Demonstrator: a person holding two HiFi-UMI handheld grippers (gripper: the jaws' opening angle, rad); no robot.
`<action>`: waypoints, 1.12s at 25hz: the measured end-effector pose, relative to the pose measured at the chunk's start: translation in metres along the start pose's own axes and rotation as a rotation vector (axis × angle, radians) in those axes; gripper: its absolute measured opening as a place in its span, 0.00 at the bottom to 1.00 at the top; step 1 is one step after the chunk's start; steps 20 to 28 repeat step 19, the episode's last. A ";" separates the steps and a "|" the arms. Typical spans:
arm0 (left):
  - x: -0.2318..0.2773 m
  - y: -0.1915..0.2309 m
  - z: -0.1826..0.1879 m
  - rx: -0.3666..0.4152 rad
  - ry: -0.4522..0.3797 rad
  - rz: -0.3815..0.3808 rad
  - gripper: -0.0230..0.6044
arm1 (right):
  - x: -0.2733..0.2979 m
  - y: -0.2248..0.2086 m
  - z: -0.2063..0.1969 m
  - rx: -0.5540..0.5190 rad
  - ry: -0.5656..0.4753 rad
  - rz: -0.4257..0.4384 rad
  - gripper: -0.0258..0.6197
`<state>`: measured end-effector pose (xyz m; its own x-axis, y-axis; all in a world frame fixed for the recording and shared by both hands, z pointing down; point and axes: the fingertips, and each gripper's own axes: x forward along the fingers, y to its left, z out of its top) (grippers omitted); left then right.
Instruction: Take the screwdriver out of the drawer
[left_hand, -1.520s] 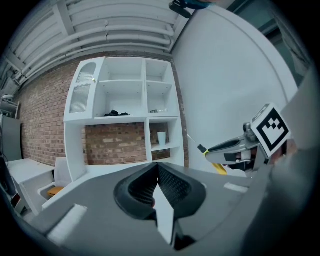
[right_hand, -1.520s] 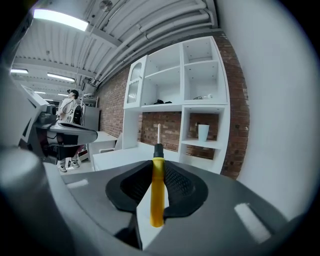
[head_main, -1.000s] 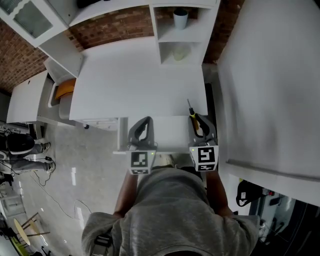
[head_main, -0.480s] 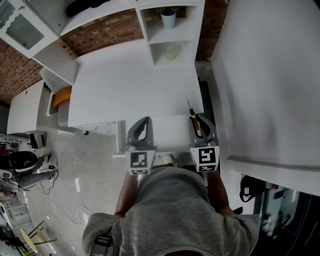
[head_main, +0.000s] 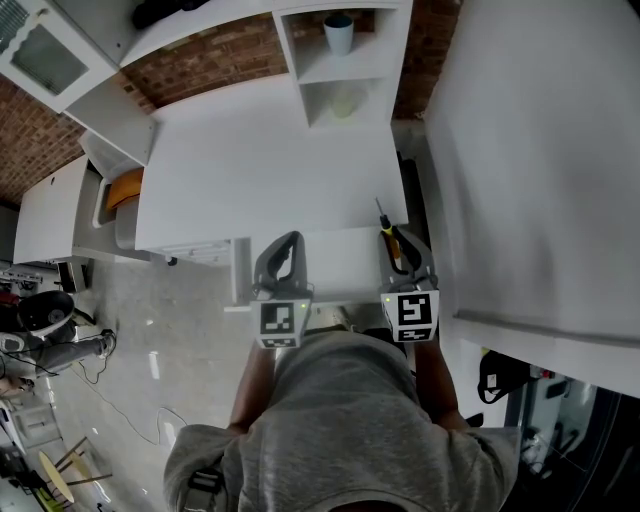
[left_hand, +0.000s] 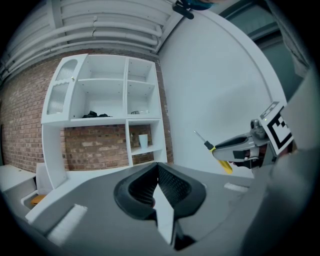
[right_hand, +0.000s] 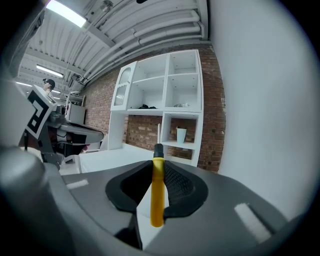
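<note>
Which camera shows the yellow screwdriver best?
The right gripper view: the screwdriver is close up, with handle and shaft both showing. The head view shows it tiny. The left gripper view shows it far off and partly hidden.

Looks like an industrial-style lab or studio dressed as a home or office room. Bare brick wall (head_main: 215, 55), exposed ceiling pipes (right_hand: 150, 37) and a strip light (right_hand: 67, 14) overhead. Plain white shelf unit (left_hand: 125, 90) holding a cup (head_main: 339, 33), white desk (head_main: 260, 160), glossy grey floor (head_main: 190, 340).
</note>
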<state>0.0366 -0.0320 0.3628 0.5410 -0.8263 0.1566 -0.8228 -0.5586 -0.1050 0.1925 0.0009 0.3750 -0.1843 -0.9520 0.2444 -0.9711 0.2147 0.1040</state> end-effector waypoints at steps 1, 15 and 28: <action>0.001 0.000 0.000 -0.001 0.000 0.000 0.06 | 0.001 0.000 0.000 0.000 0.000 0.001 0.16; 0.005 0.000 0.002 -0.001 0.005 0.005 0.06 | 0.005 -0.003 -0.002 -0.003 0.009 0.006 0.16; 0.006 0.001 0.002 0.002 0.002 0.007 0.06 | 0.007 -0.003 0.000 -0.018 0.010 0.006 0.16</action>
